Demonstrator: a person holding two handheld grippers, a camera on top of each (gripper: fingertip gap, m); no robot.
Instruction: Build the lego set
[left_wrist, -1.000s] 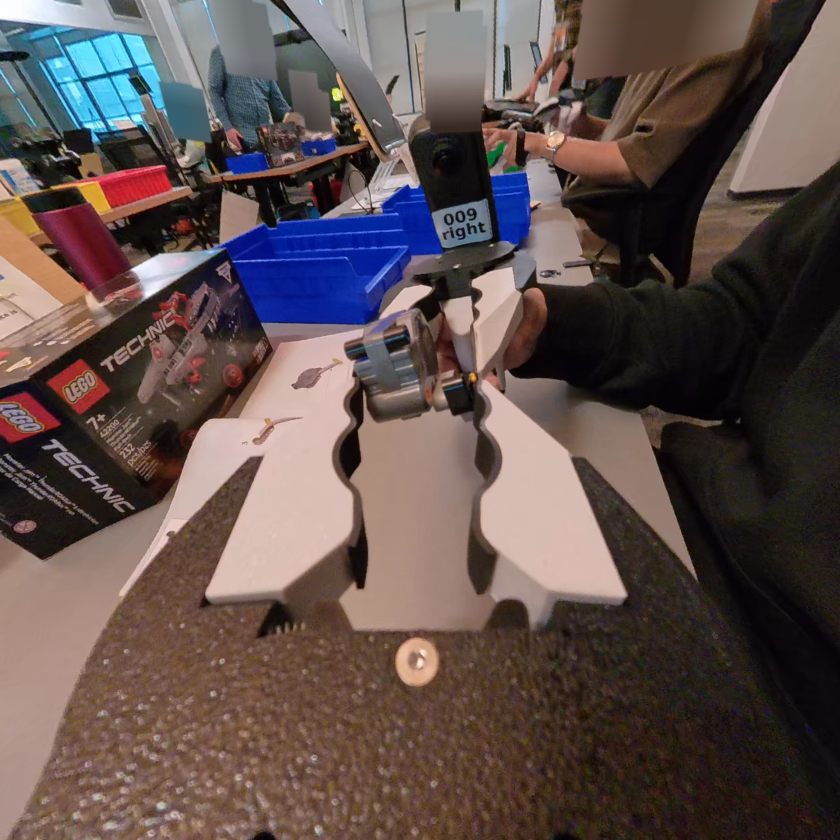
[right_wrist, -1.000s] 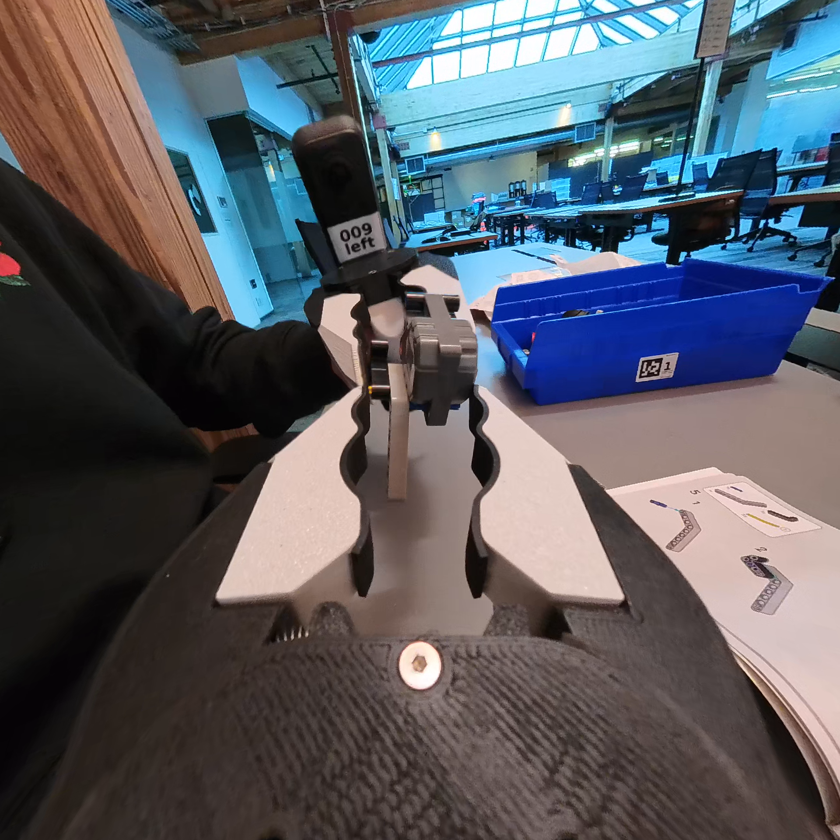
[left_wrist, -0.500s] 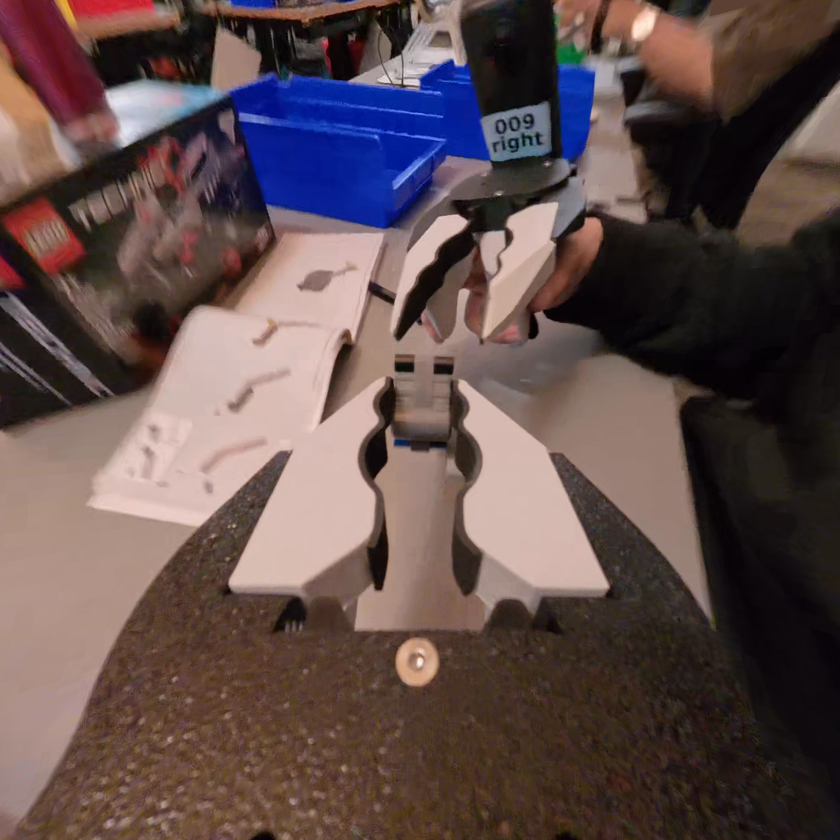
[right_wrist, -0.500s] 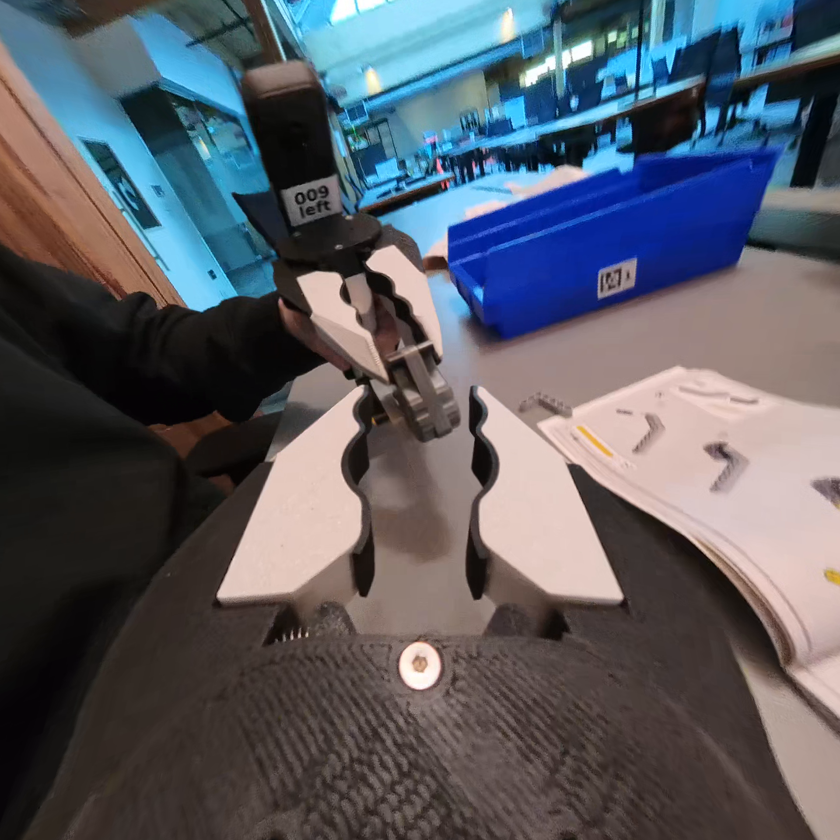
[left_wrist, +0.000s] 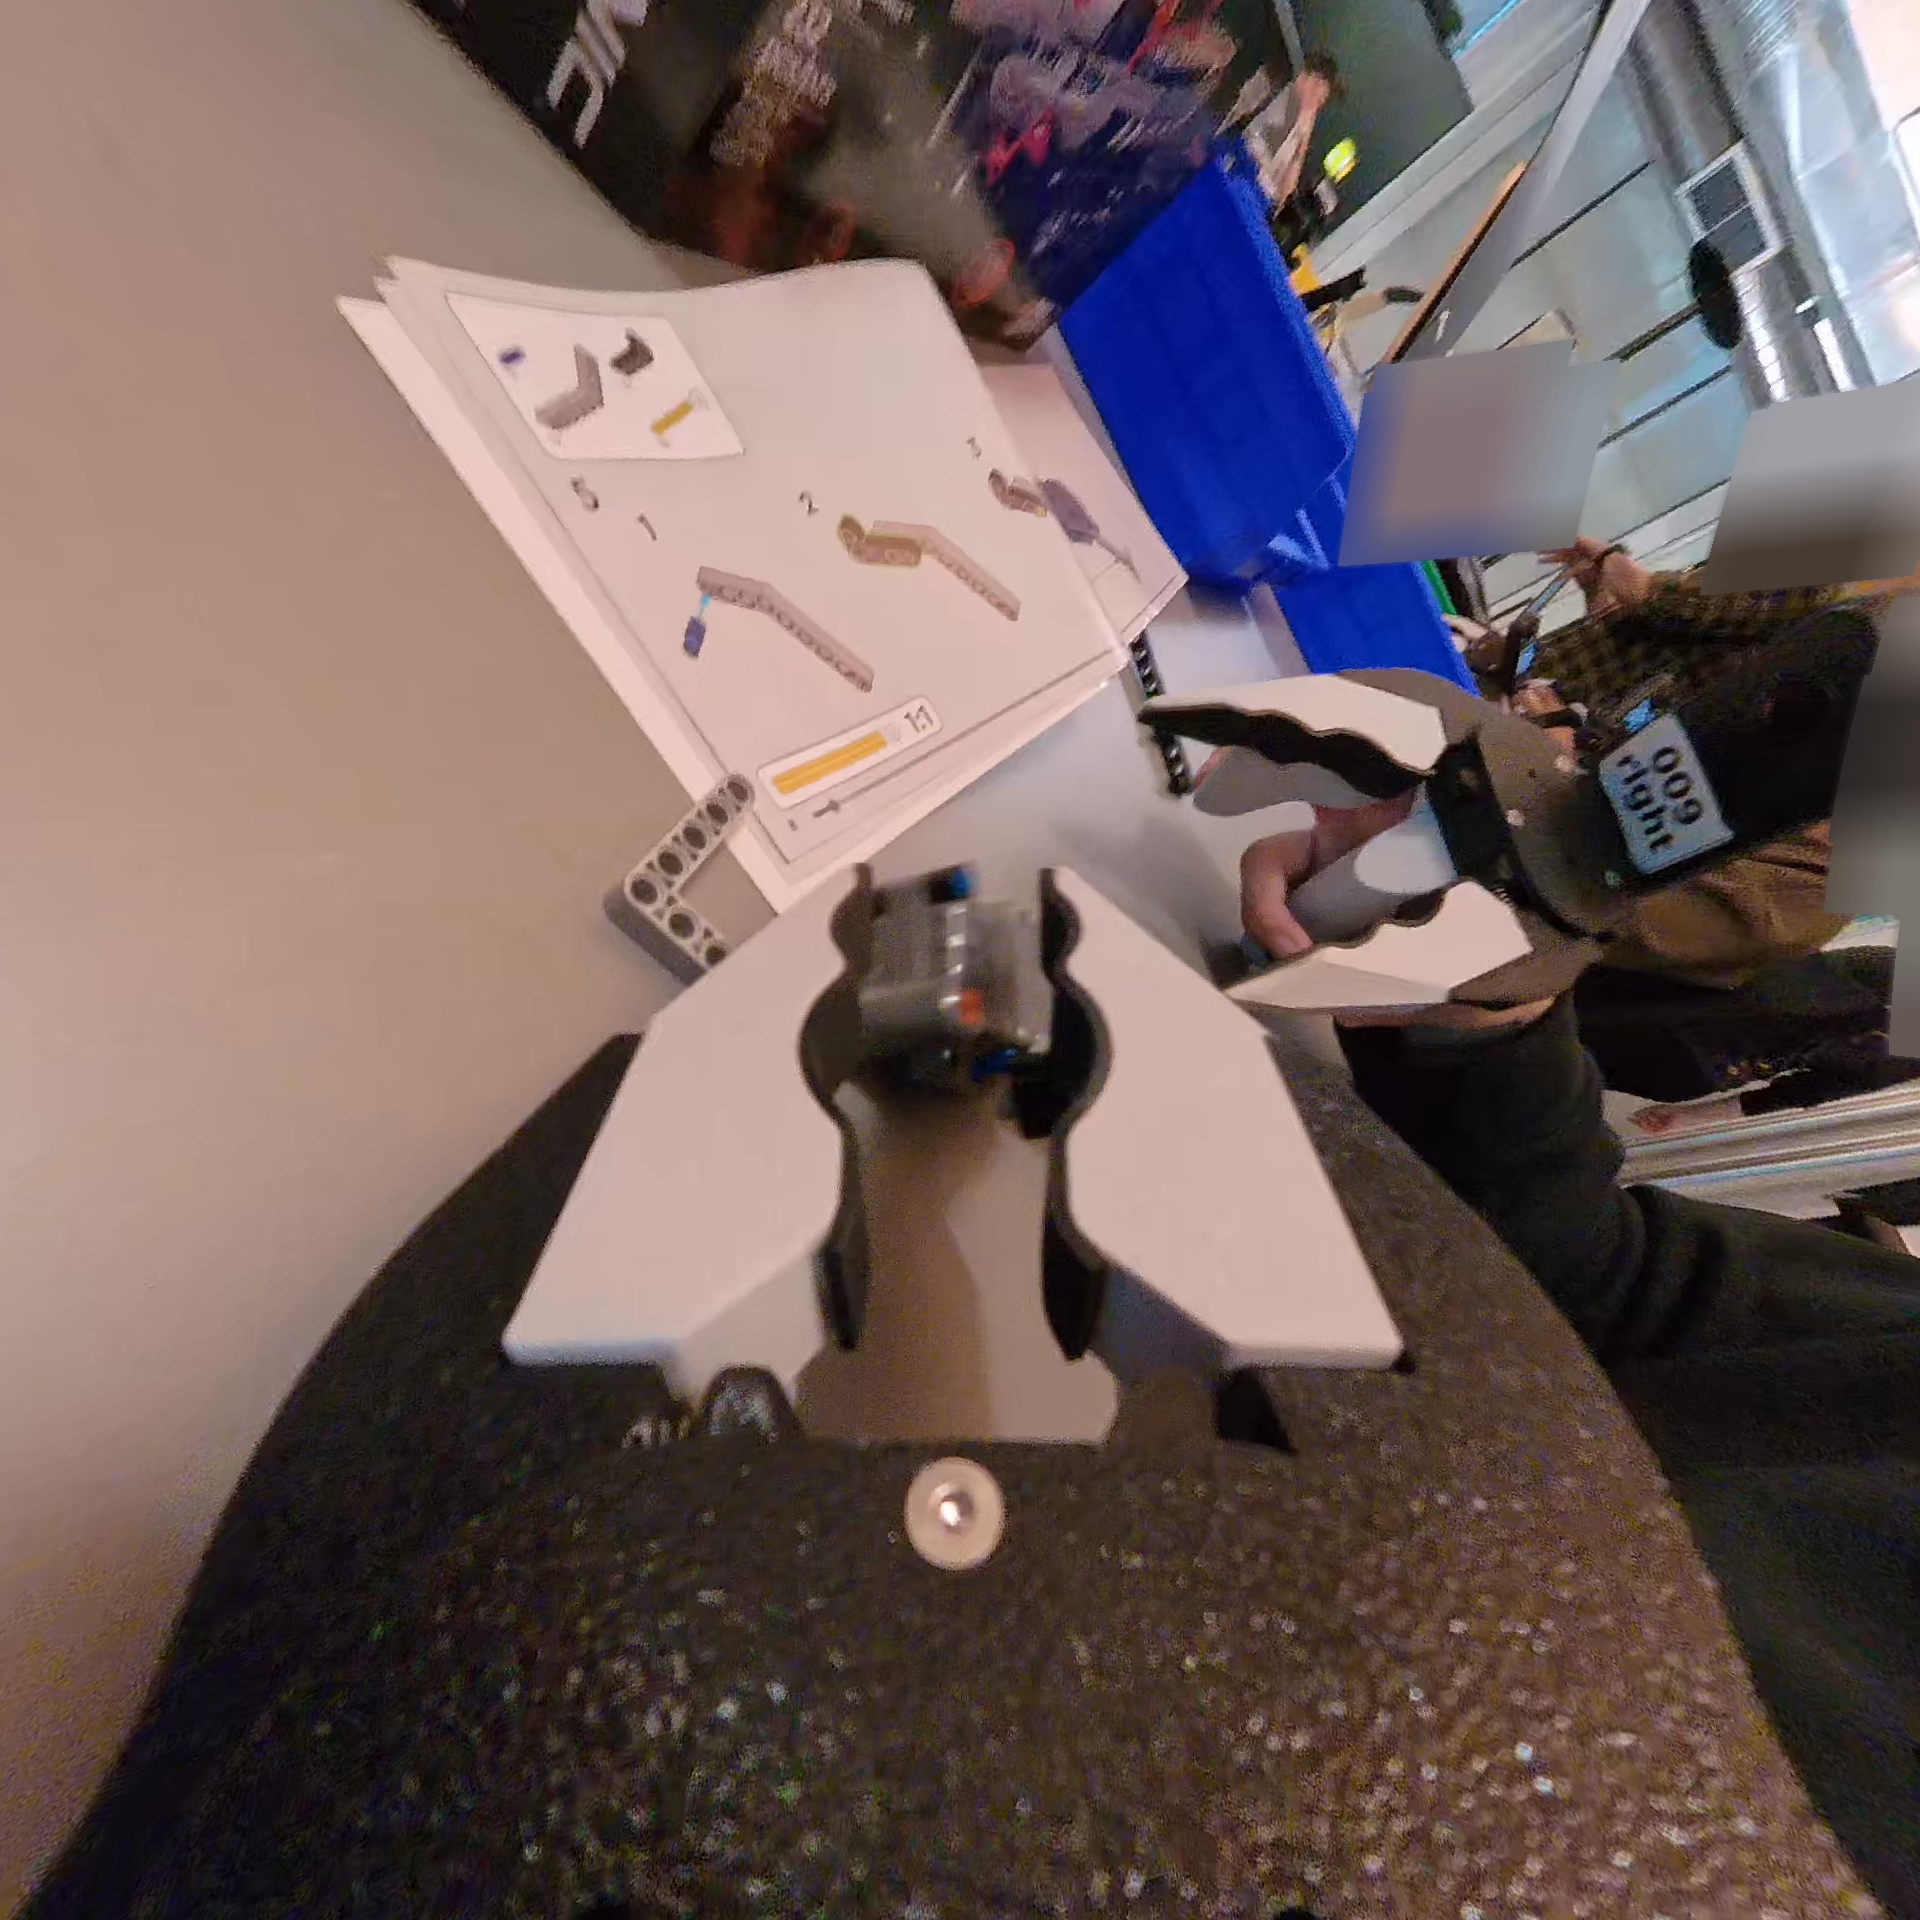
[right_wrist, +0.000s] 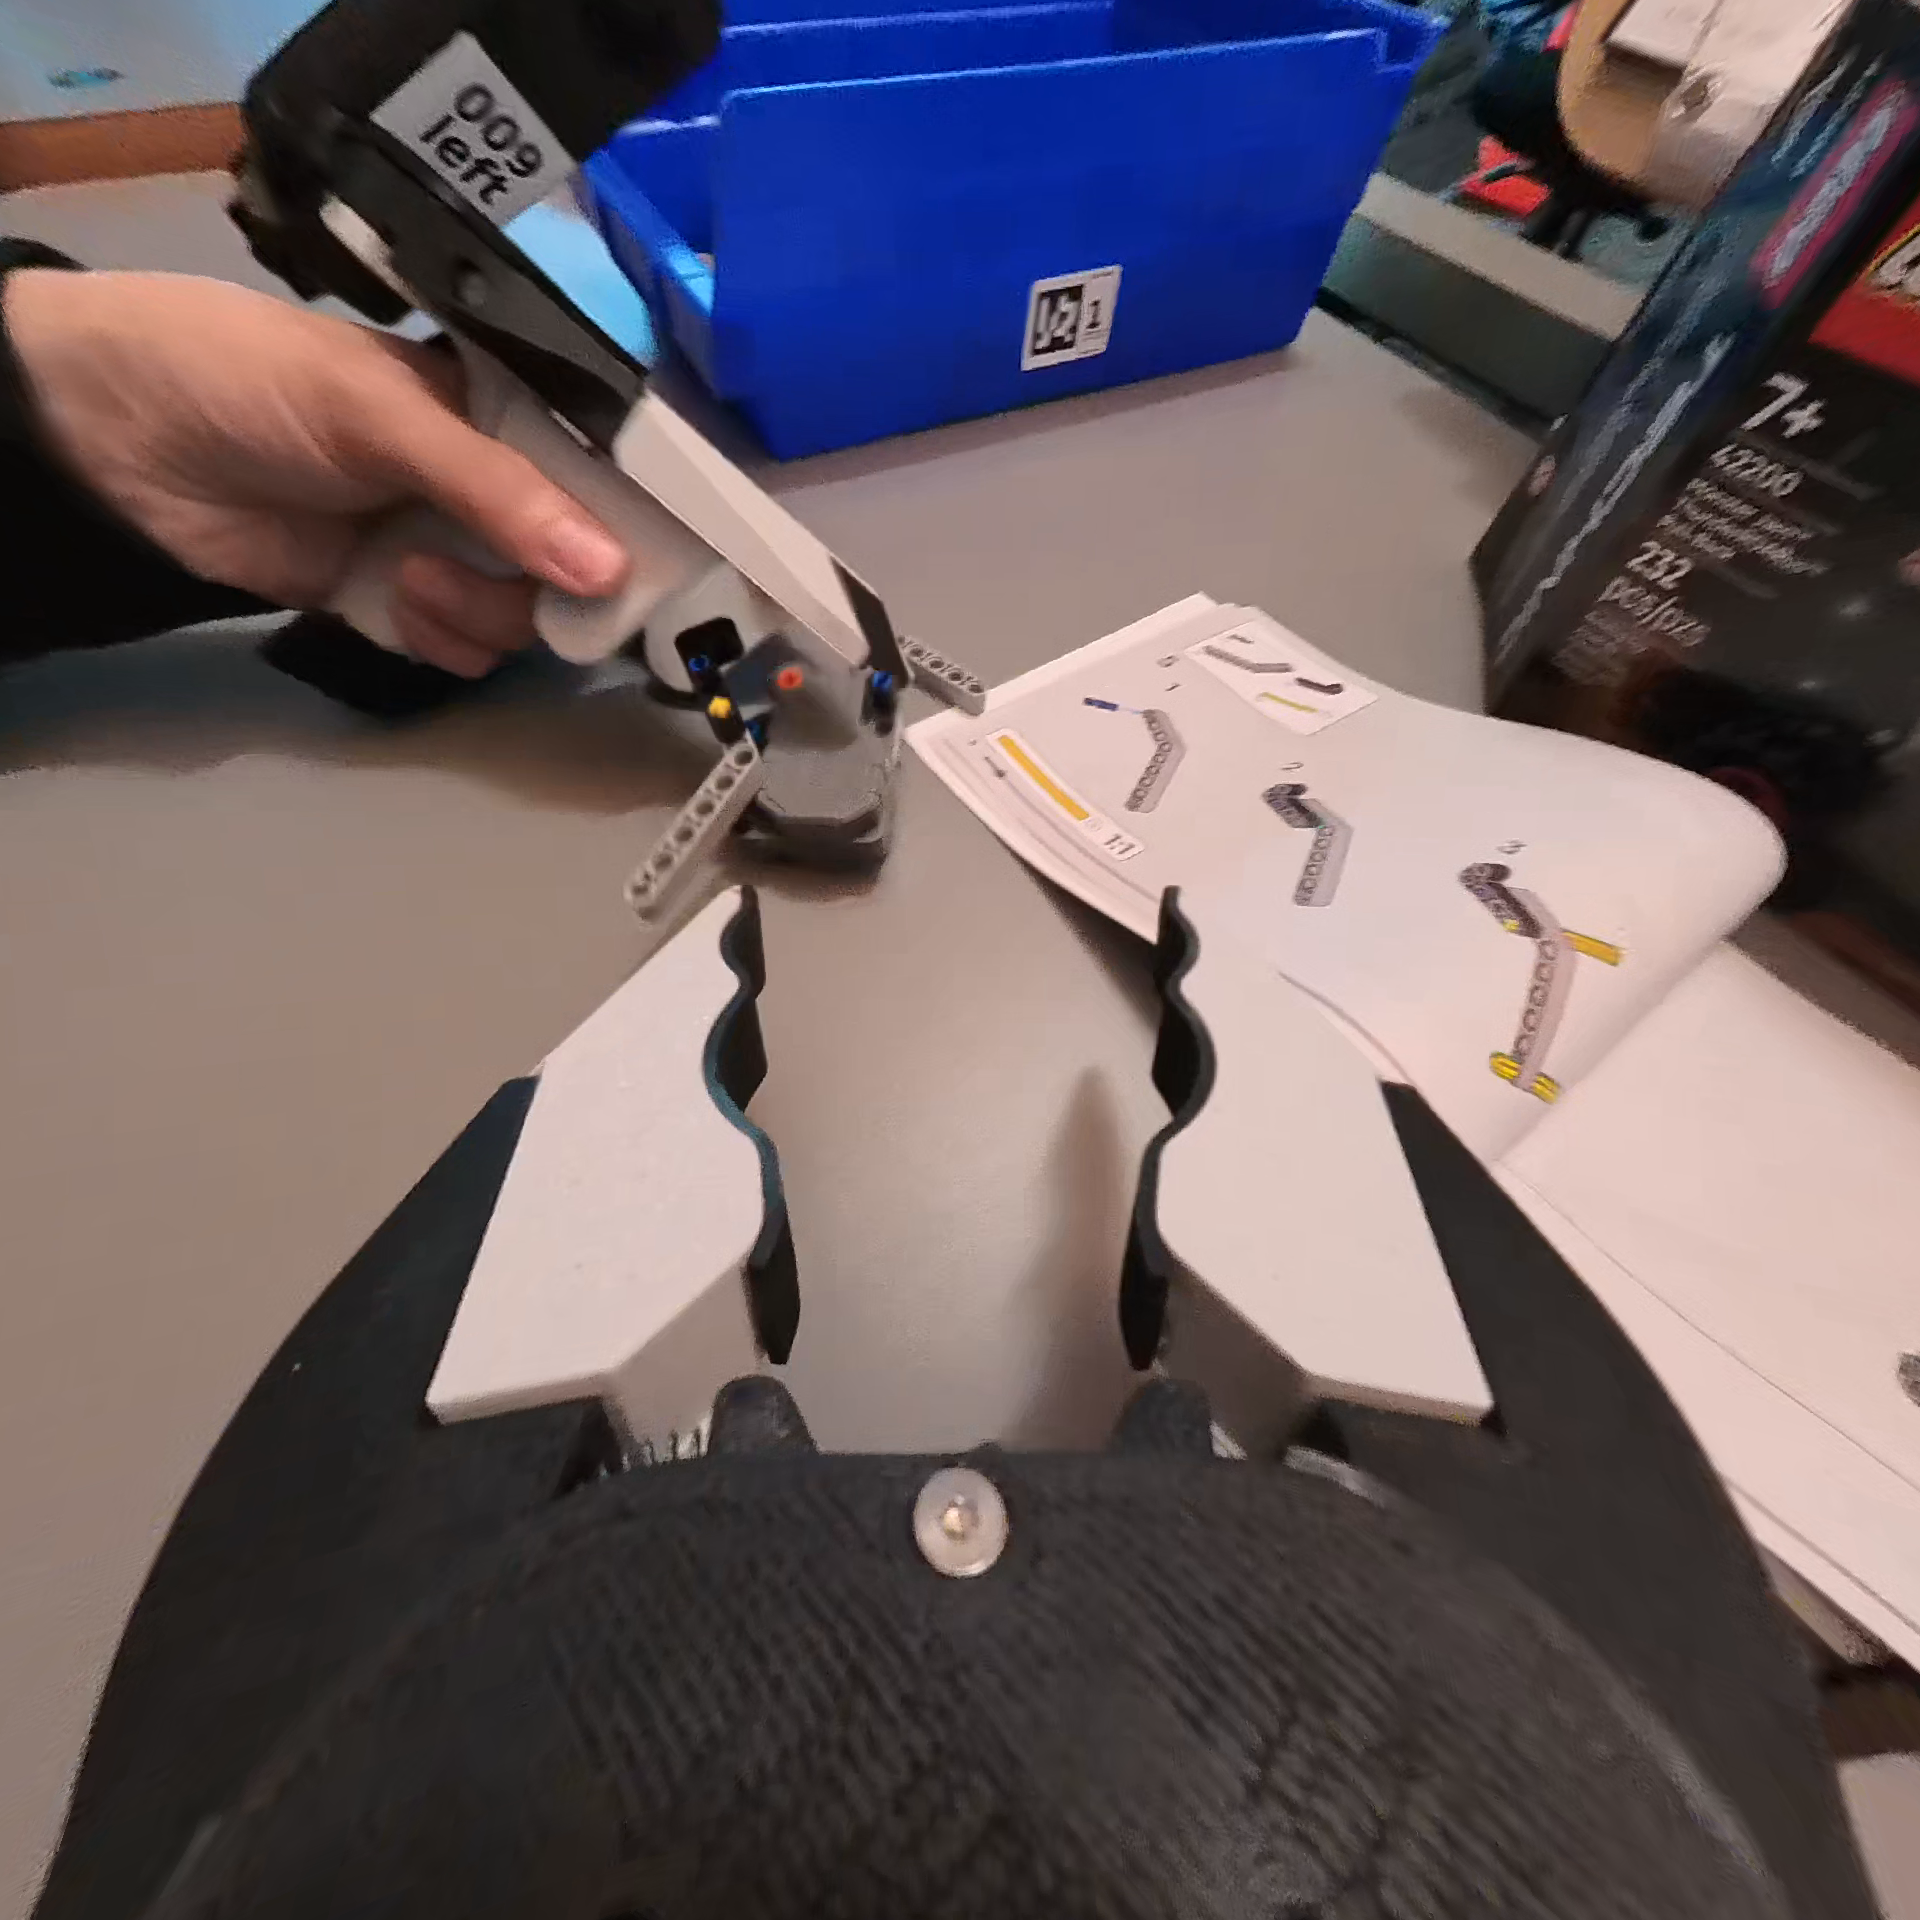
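1. Between the fingers of our left claw (left_wrist: 948, 914) sits the grey lego assembly (left_wrist: 951, 987), clamped and lowered onto the table (right_wrist: 312, 935).
2. Our right claw (right_wrist: 956, 914) hovers nearby, spread wide and holding nothing.
3. Just beside the assembly lie a grey L-shaped beam (left_wrist: 681, 873) and the open instruction booklet (right_wrist: 1403, 883).
4. Beyond them stand a blue bin (right_wrist: 987, 208) and the set's box (right_wrist: 1714, 416).

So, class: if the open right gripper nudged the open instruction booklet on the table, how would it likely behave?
The instruction booklet would probably slide: it looks thin and lies on a smooth grey table. Its pages curve upward, so it is likely floppy and may buckle. The right gripper is open and empty.
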